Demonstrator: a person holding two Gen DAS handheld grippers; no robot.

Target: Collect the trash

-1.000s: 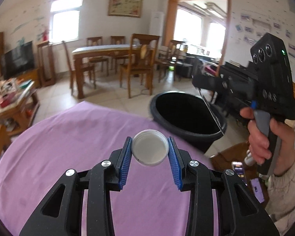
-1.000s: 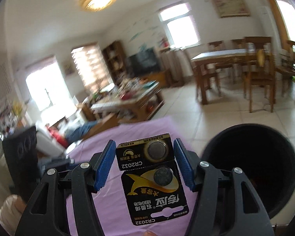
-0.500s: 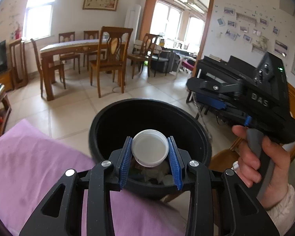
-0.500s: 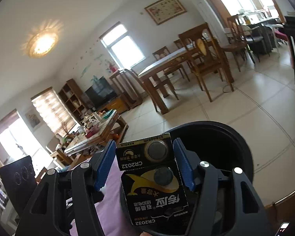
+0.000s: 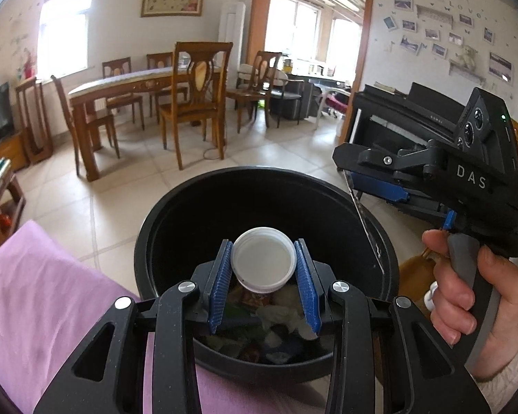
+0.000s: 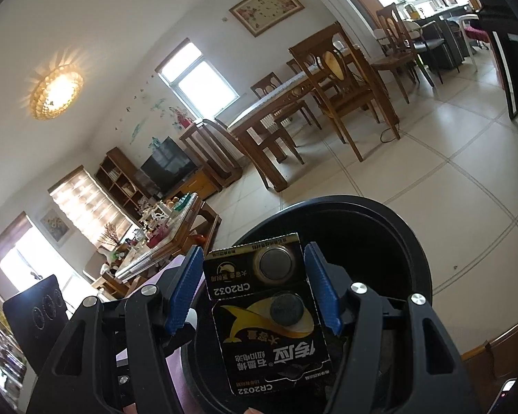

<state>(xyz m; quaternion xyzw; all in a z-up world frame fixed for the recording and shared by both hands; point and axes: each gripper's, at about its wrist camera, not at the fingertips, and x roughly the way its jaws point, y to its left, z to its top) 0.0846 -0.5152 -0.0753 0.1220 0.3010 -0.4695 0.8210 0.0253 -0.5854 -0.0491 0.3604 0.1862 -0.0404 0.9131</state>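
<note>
Two grippers hang over one black trash bin [image 5: 148, 241], each pinching a single piece of trash. Between the blue pads of the left gripper [image 5: 263, 269] sits one white bottle cap [image 5: 263, 258], open side facing the camera, clamped at its rim directly above the bin's mouth. Below it, at the bottom of the bin, lies a loose heap of wrappers and crumpled scraps [image 5: 276, 321]; how many pieces it holds cannot be told. The right gripper [image 6: 255, 281] grips one black-and-gold CR2032 battery card [image 6: 269, 324] by its upper section, the card seen upside down, with two coin cells on it: one silver in the top panel, one dark in the lower panel. That card also hangs over the bin [image 6: 407, 241]. In the left wrist view the right gripper [image 5: 366, 172] appears from the side, at the bin's far right rim, the card showing only as a thin edge, and one hand [image 5: 466, 286] wraps its grey handle. A purple tablecloth [image 5: 51, 296] meets the bin's near rim. Beyond stand one wooden dining table [image 5: 121, 86] and several wooden chairs.
</note>
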